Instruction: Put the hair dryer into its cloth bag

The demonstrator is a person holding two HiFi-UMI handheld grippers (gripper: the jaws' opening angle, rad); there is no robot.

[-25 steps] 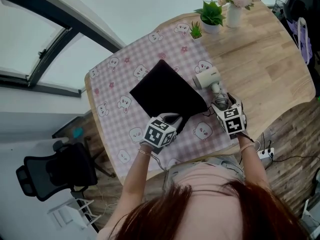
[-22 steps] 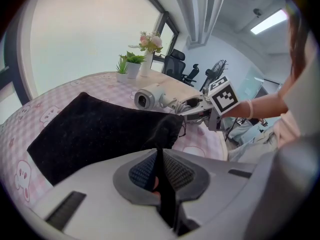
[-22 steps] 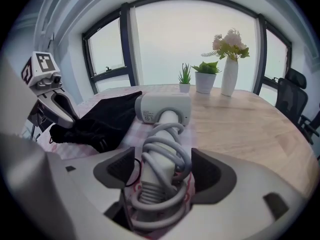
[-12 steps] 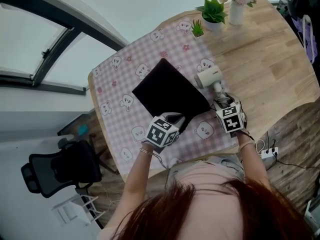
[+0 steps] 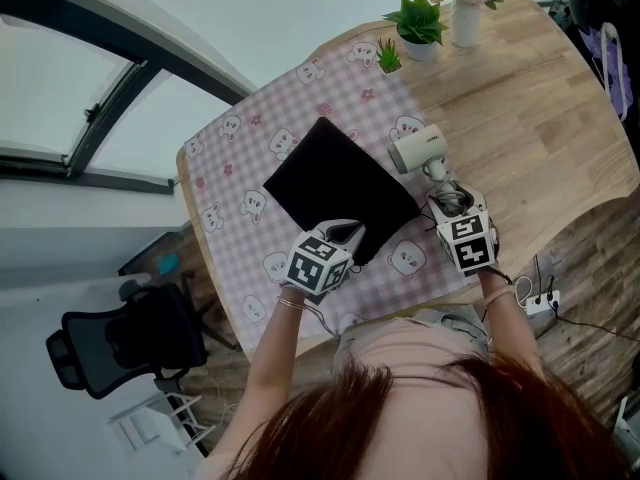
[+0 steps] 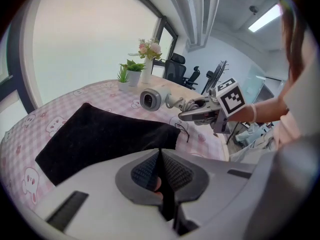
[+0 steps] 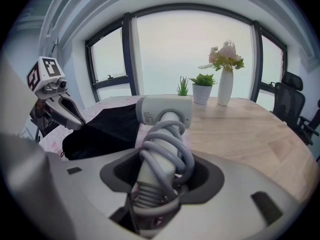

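Grip taken, dryer point(image 5: 418, 148) not yet bagged.
Right tongs point(image 5: 447, 205), jaws just closing, clasp the dryer's handle; left tongs point(image 5: 345, 231) pinch the bag point(image 5: 335, 183) edge; opening and loading remain.

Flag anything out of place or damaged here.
Nothing stands out. The cloth bag lies spread on the tablecloth, the hair dryer looks intact with its cord wound round it; vase and plants stand upright.
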